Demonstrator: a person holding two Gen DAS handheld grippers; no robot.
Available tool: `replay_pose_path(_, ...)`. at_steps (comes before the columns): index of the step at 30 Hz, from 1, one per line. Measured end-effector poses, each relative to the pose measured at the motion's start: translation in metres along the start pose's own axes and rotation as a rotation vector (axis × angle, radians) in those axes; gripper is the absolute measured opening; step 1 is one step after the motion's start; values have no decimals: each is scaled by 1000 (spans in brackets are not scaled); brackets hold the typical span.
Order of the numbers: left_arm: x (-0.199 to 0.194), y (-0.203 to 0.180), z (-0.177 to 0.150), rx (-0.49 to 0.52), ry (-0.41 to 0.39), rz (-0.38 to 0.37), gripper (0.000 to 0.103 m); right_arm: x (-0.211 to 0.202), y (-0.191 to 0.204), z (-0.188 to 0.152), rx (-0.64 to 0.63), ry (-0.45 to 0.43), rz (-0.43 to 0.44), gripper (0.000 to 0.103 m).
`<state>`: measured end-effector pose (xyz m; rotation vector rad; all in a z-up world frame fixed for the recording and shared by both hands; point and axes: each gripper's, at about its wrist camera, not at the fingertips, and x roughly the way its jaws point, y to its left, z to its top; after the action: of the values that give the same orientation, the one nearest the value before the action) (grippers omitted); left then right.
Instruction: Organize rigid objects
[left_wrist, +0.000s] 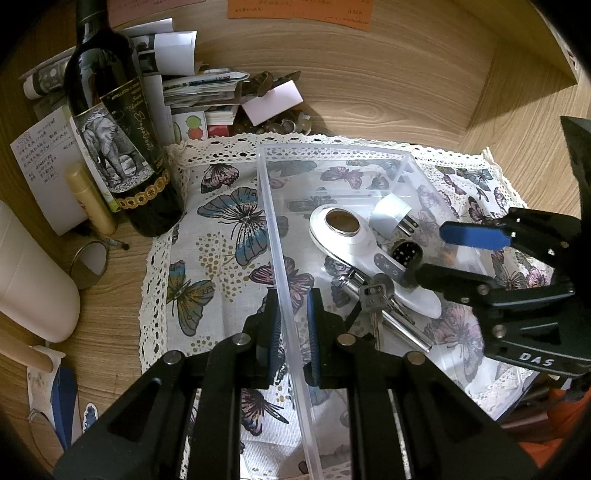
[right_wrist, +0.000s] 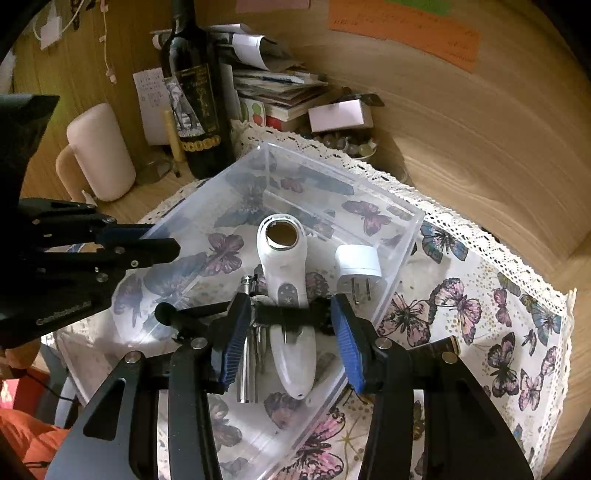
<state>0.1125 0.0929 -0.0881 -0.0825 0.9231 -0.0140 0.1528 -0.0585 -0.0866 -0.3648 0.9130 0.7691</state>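
Note:
A clear plastic box (left_wrist: 332, 147) stands on the butterfly cloth (left_wrist: 221, 258). My left gripper (left_wrist: 293, 325) is shut on its left wall; the right wrist view shows it (right_wrist: 162, 240) at that wall. Inside lie a white handheld device (right_wrist: 284, 266) with a round metal head, a white plug adapter (right_wrist: 358, 262), keys (left_wrist: 373, 295) and a metal tube (right_wrist: 248, 369). A black round piece (right_wrist: 288, 314) rests across the device's handle. My right gripper (right_wrist: 291, 325) reaches into the box with this piece between its blue pads, which stand close beside its ends without visibly pressing.
A dark wine bottle (left_wrist: 122, 147) stands left of the cloth, with a lip balm tube (left_wrist: 90, 199) and a small round mirror (left_wrist: 90, 266) beside it. Stacked papers (left_wrist: 199, 92) lie behind. A pale mug (right_wrist: 99, 155) stands at far left. Wooden walls (left_wrist: 406, 92) close the back and right.

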Motion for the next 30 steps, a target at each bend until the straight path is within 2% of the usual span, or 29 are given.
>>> replay_pose_path(10,0,0,0,-1,0,0,13,-30,-20,5,52,-73,-49,48)
replay_pose_path(12,1,1,1,-3,0,-2,13,-35,-30,6,77,-87,-74,50)
replay_pose_path(13,1,1,1,-4,0,-2,13,-37,-37,7,87,-107,-113,51)
replay_pose_path(18,2,1,2,-5,1,-2,13,-37,-72,8,171,-112,-174,52)
replay_pose_path(22,3,1,2,-4,1,-1,13,-23,-98,3,233,-70,-193,57)
replay_pose_path(30,4,2,3,-4,2,-3,13,25,-126,-25,319,88,-195,57)
